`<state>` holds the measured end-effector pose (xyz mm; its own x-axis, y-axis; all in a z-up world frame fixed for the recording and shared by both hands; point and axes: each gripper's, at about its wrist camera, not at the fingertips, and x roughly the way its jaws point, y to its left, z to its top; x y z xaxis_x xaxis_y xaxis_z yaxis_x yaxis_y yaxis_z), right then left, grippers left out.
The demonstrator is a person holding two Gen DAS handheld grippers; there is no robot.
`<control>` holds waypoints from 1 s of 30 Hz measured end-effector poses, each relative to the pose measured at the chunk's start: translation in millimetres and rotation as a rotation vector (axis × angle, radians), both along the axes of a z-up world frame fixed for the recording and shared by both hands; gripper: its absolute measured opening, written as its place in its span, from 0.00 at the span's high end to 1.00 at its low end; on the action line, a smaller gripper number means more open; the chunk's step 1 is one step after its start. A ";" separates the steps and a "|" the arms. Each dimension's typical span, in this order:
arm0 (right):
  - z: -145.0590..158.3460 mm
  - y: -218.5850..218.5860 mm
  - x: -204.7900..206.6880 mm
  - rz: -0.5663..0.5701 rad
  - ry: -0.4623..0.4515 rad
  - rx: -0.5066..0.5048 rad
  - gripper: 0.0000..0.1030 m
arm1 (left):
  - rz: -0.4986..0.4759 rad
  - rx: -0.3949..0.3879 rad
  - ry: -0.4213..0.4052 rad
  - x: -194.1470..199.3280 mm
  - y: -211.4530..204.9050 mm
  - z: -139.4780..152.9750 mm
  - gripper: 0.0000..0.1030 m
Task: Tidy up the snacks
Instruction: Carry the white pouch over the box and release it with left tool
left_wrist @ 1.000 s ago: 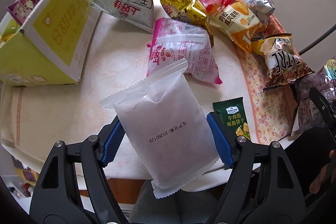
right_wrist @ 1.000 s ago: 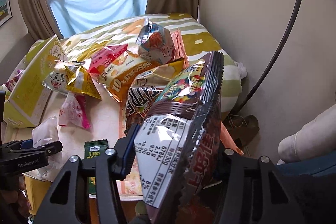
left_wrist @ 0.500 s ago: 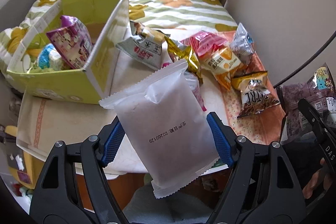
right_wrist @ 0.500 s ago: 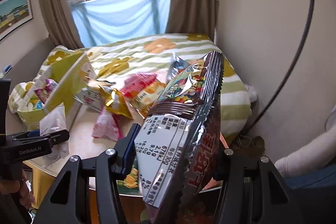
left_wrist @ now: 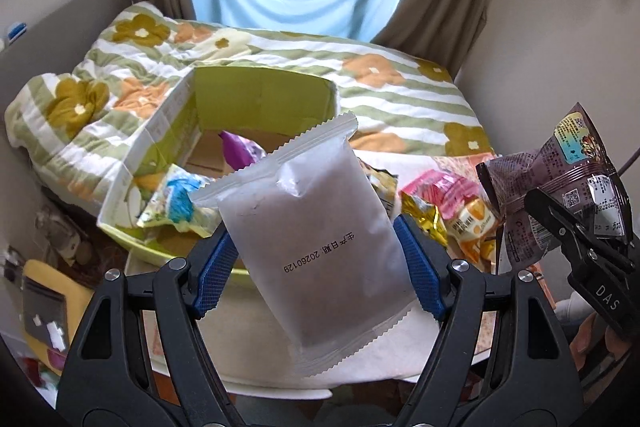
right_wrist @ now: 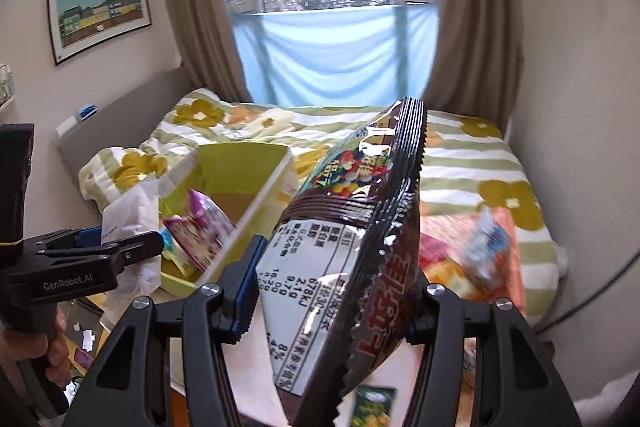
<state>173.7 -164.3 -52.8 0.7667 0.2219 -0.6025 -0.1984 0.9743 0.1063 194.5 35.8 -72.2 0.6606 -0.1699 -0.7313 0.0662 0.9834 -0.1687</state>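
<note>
My left gripper (left_wrist: 316, 267) is shut on a white frosted packet (left_wrist: 316, 227) with a printed date, held in the air near the open yellow-green box (left_wrist: 260, 95). The box holds a purple packet (left_wrist: 240, 147) and a blue-and-white one (left_wrist: 176, 199). My right gripper (right_wrist: 332, 291) is shut on a dark brown snack bag (right_wrist: 360, 267), raised above the table to the right of the box (right_wrist: 240, 163). The right gripper and its bag also show in the left wrist view (left_wrist: 560, 187). The left gripper shows in the right wrist view (right_wrist: 100, 251).
Several loose snack packets lie on the table to the right of the box, among them a pink-and-orange one (left_wrist: 460, 203) and a gold one (left_wrist: 424, 223). A small green packet (right_wrist: 372, 403) lies near the table's front edge. A flowered quilt (left_wrist: 380, 83) covers the bed behind.
Both grippers have risen and tilted up with their packets. The left one has swung toward the box, whose open inside now shows.
</note>
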 end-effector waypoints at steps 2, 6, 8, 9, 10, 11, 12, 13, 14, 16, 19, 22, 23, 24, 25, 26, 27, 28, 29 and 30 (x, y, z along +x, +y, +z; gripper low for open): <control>1.4 21.8 17.1 0.020 0.003 0.005 0.50 | 0.003 0.000 0.000 17.1 21.4 4.2 0.28; 0.0 62.8 52.0 0.038 0.015 0.011 0.50 | -0.008 0.015 0.010 56.7 62.5 8.3 0.28; -1.5 81.9 69.9 0.035 0.031 0.017 0.50 | -0.019 0.017 0.024 78.3 81.9 7.5 0.28; -2.4 87.7 76.4 0.032 0.039 0.018 0.50 | -0.027 0.017 0.033 89.7 90.4 5.8 0.28; -3.5 95.8 83.0 0.028 0.046 0.017 0.50 | -0.036 0.019 0.044 100.5 98.4 4.2 0.28; -5.5 104.1 91.0 0.022 0.054 0.016 0.50 | -0.047 0.020 0.054 112.1 106.3 1.9 0.28; -7.4 111.7 98.4 0.016 0.063 0.015 0.50 | -0.057 0.023 0.064 123.6 112.9 -1.2 0.28; -9.9 117.9 105.3 0.009 0.073 0.015 0.50 | -0.067 0.030 0.077 133.8 118.4 -4.7 0.28; -12.3 122.5 111.0 0.002 0.084 0.015 0.50 | -0.078 0.036 0.090 143.4 123.0 -9.2 0.28; -18.3 127.3 119.7 -0.009 0.109 0.019 0.50 | -0.104 0.043 0.122 160.2 130.5 -21.3 0.28; -29.0 136.5 134.2 -0.026 0.141 0.009 0.50 | -0.139 0.037 0.176 179.1 136.5 -43.1 0.28; -38.9 140.0 145.7 -0.037 0.176 -0.001 0.50 | -0.152 0.013 0.216 188.4 140.3 -62.7 0.27; -41.8 140.4 148.7 -0.039 0.186 -0.007 0.50 | -0.156 0.005 0.215 190.2 141.9 -65.4 0.24; -43.3 142.1 151.8 -0.039 0.192 -0.012 0.50 | -0.161 0.007 0.218 189.7 141.1 -68.5 0.19; -44.9 143.7 154.7 -0.035 0.199 -0.017 0.50 | -0.158 0.023 0.218 189.3 140.0 -70.6 0.07; -46.3 145.1 157.4 -0.028 0.204 -0.018 0.50 | -0.152 0.043 0.211 188.4 140.4 -72.2 0.02; -47.4 146.4 158.8 -0.019 0.206 -0.017 0.50 | -0.146 0.052 0.202 186.1 141.2 -73.6 0.01; -49.2 147.6 160.4 -0.006 0.209 -0.018 0.50 | -0.141 0.050 0.204 184.1 143.2 -75.6 0.01; -51.3 148.5 162.2 0.011 0.212 -0.024 0.50 | -0.133 0.043 0.211 182.2 145.9 -78.4 0.01; -52.8 150.5 164.1 0.027 0.213 -0.031 0.50 | -0.119 0.034 0.222 180.0 149.1 -81.8 0.01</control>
<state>337.8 -13.7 -105.6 0.6155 0.2194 -0.7570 -0.2005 0.9725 0.1188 374.5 184.9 -154.0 0.4600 -0.2094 -0.8629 0.1471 0.9763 -0.1585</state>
